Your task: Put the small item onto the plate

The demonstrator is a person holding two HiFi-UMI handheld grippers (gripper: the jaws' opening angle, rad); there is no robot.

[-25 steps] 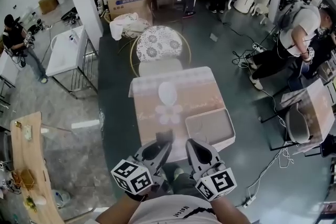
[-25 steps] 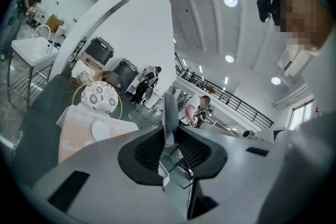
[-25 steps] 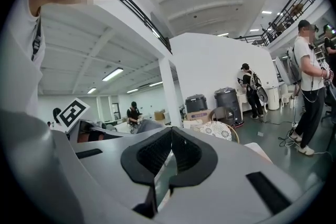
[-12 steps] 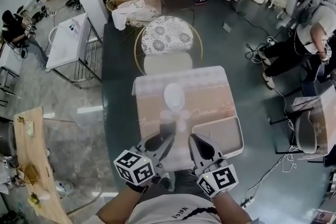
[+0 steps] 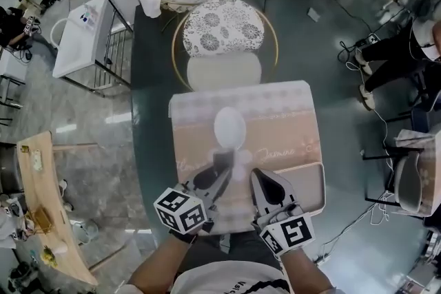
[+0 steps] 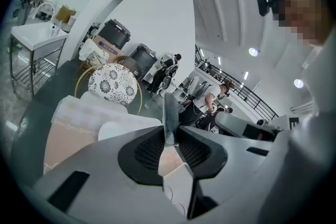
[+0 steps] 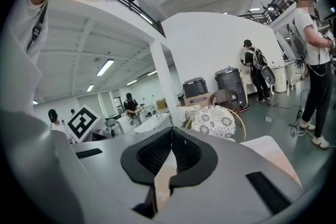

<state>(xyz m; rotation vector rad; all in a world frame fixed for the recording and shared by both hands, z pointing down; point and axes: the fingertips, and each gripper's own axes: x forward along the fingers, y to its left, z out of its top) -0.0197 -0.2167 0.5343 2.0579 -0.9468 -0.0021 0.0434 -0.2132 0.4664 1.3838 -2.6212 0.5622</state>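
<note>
While the left gripper (image 5: 219, 179) clamps the item (image 5: 222, 160), the plate (image 5: 229, 127) lies just on its far side.
Best to carry it over the plate's middle, lower, then release; the right gripper (image 5: 258, 179) has its jaws together, empty.

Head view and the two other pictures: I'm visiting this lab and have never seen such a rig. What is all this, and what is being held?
There is no robot here: a person holds a pair of tongs in each hand. The head view comes from a camera on the person's head, looking steeply down. The cubes with square markers are part of the tongs. The other two pictures come from cameras riding on each pair, looking along its jaws. Below is a cloth-covered table with a white plate and a pale tray. Beyond it stands a chair with a flowered cushion. The left tongs are shut on a small dark flat piece. The right tongs are shut and empty.
</note>
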